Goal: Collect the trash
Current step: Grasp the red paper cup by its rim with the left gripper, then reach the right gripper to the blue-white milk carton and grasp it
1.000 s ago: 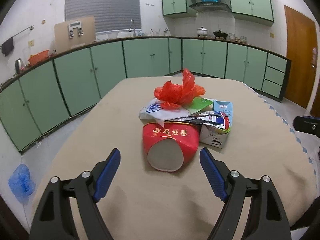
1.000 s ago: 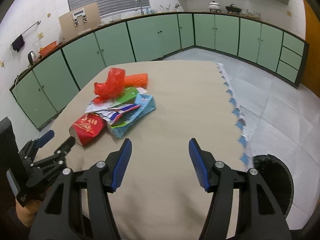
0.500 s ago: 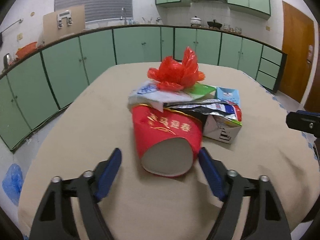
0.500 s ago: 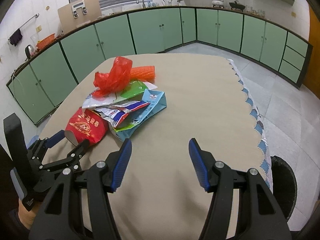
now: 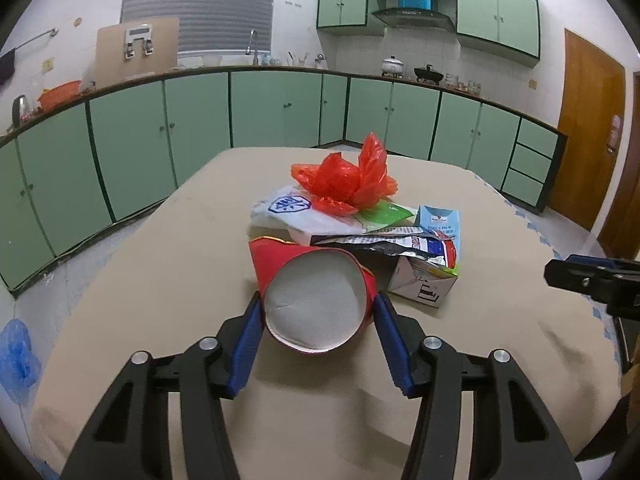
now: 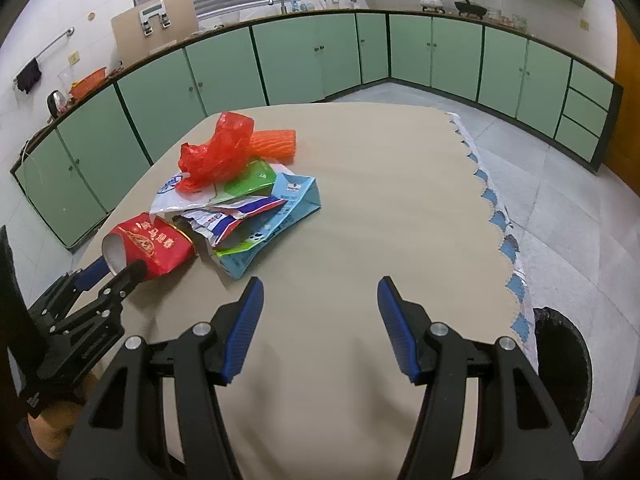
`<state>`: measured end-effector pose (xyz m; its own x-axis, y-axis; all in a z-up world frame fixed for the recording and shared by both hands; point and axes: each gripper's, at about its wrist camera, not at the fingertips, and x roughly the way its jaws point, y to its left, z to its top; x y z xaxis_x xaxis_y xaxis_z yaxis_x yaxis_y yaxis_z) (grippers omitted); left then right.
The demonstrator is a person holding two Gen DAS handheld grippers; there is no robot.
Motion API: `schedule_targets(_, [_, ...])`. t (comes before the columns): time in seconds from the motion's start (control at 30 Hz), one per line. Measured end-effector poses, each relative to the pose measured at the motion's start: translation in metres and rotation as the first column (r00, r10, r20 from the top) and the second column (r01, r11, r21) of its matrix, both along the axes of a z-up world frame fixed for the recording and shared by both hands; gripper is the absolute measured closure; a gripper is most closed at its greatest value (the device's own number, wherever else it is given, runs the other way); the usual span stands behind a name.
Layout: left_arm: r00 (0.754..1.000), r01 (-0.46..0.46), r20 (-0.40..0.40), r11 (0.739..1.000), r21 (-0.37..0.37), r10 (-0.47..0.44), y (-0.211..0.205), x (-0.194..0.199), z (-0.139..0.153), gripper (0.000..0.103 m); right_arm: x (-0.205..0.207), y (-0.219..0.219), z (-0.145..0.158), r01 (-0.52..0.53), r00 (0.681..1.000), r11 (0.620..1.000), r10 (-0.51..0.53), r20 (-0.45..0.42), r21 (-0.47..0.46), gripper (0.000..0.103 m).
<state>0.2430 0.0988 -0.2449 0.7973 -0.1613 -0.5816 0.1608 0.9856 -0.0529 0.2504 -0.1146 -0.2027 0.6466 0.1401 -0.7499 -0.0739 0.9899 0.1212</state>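
Note:
A red paper cup (image 5: 316,292) lies on its side at the near end of a trash pile on the beige table (image 5: 160,264), white bottom towards me. My left gripper (image 5: 316,300) is closing around it, and its blue pads touch the cup's two sides. Behind the cup lie a crumpled foil wrapper (image 5: 400,242), a light-blue milk carton (image 5: 438,240), a white pouch (image 5: 288,208) and a red plastic bag (image 5: 344,184). The right wrist view shows the same cup (image 6: 152,248) between the left gripper's fingers (image 6: 138,270). My right gripper (image 6: 320,284) stands open over bare table, holding nothing.
An orange packet (image 6: 276,144) lies behind the red bag (image 6: 216,152). A black bin (image 6: 560,356) stands on the tiled floor past the table's right edge. Green cabinets (image 5: 192,128) line the walls. A blue bag (image 5: 16,360) lies on the floor at left.
My left gripper has moved up to the red cup and narrowed its jaws from wide apart to against the cup's sides. The right gripper has stayed open and still.

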Motion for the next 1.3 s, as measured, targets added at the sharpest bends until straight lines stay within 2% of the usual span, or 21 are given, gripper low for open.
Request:
schedule_targets(0.2, [0.999, -0.02, 0.032, 1.0, 0.011, 0.02, 0.003, -0.005, 0.006, 0.05, 0.006, 0.015, 0.001, -0.034, 0.999, 0.999, 0.034, 0.009, 0.008, 0.045])
schedule_targets(0.57, [0.996, -0.063, 0.066, 0.998, -0.026, 0.065, 0.02, -0.007, 0.013, 0.05, 0.022, 0.048, -0.011, -0.072, 0.997, 0.997, 0.072, 0.002, 0.021, 0.045])
schedule_targets(0.73, [0.995, -0.068, 0.07, 0.997, -0.038, 0.07, 0.024, -0.007, 0.012, 0.05, 0.031, 0.061, -0.028, -0.039, 0.999, 0.999, 0.04, -0.028, 0.031, 0.045])
schedule_targets(1.0, [0.995, -0.055, 0.076, 0.998, -0.028, 0.057, 0.031, 0.001, 0.01, 0.05, 0.036, 0.077, -0.037, 0.025, 1.0, 1.0, -0.025, -0.008, 0.002, 0.045])
schedule_targets(1.2, [0.996, -0.03, 0.087, 0.999, -0.013, 0.031, 0.042, 0.009, 0.011, 0.05, 0.047, 0.081, -0.04, 0.102, 0.995, 0.995, -0.102, -0.017, 0.019, 0.041])
schedule_targets(1.3, [0.995, -0.015, 0.096, 1.0, -0.008, 0.016, 0.048, 0.015, 0.013, 0.05, 0.051, 0.088, -0.041, 0.143, 0.99, 0.99, -0.143, -0.014, -0.001, 0.038])
